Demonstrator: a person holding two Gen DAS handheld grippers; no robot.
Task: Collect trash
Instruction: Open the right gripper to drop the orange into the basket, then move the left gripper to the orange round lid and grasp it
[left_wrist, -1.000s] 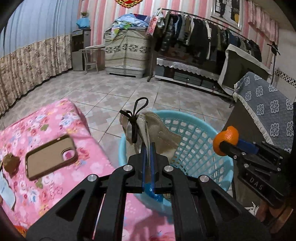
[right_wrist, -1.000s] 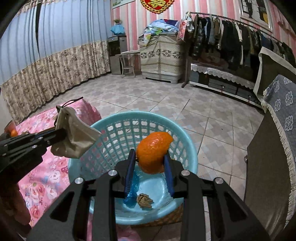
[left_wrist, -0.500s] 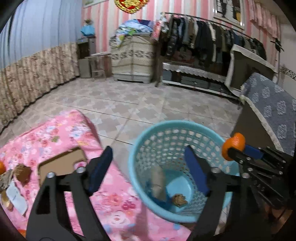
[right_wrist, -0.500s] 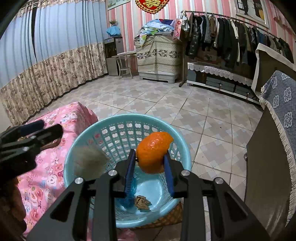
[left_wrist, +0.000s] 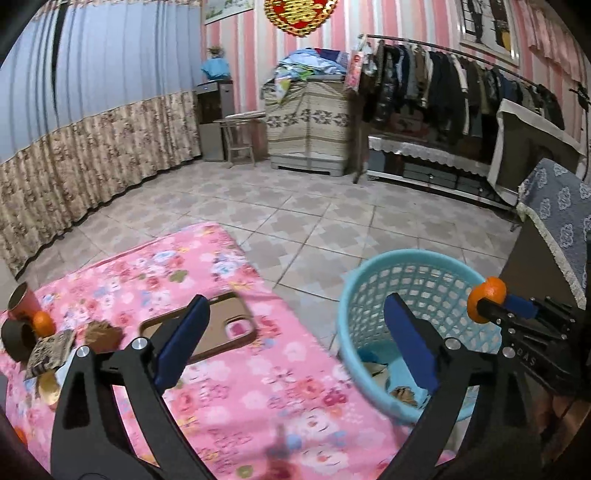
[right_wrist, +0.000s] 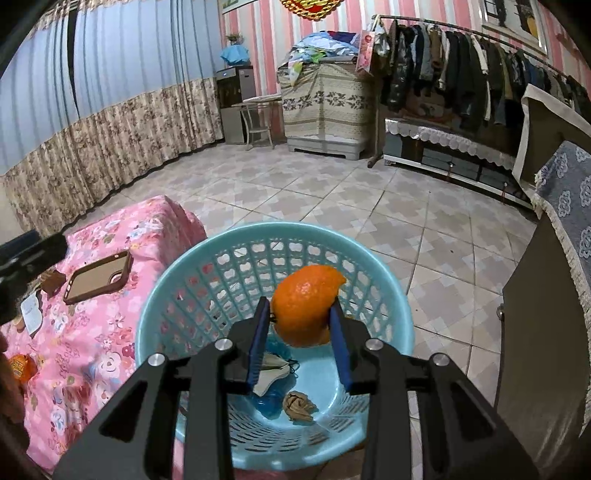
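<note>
My right gripper (right_wrist: 298, 303) hangs over the blue plastic basket (right_wrist: 177, 273) with a piece of orange peel (right_wrist: 306, 310) between its blue pads; its jaws are opening and the peel still sits between them. On the basket's floor lie a beige face mask (right_wrist: 271, 369), a crumpled brown scrap (right_wrist: 299, 406) and something blue. My left gripper (left_wrist: 295, 300) is over the pink floral table (left_wrist: 166, 266) beside the basket (left_wrist: 406, 254); its jaws are opening wide with nothing between them. The left wrist view shows the right gripper's peel (left_wrist: 485, 295) at the right.
A brown phone case (left_wrist: 207, 332) lies on the table. At the table's left end are a brown scrap (left_wrist: 101, 332), an orange piece (left_wrist: 42, 321), a wrapper (left_wrist: 48, 347) and a red cup (left_wrist: 22, 299). A dark cabinet (right_wrist: 546, 332) stands right of the basket.
My left gripper let go of the face mask, which dropped into the basket, then swung left and up with jaws wide. The right gripper stayed put with the peel, its jaws slightly wider.
</note>
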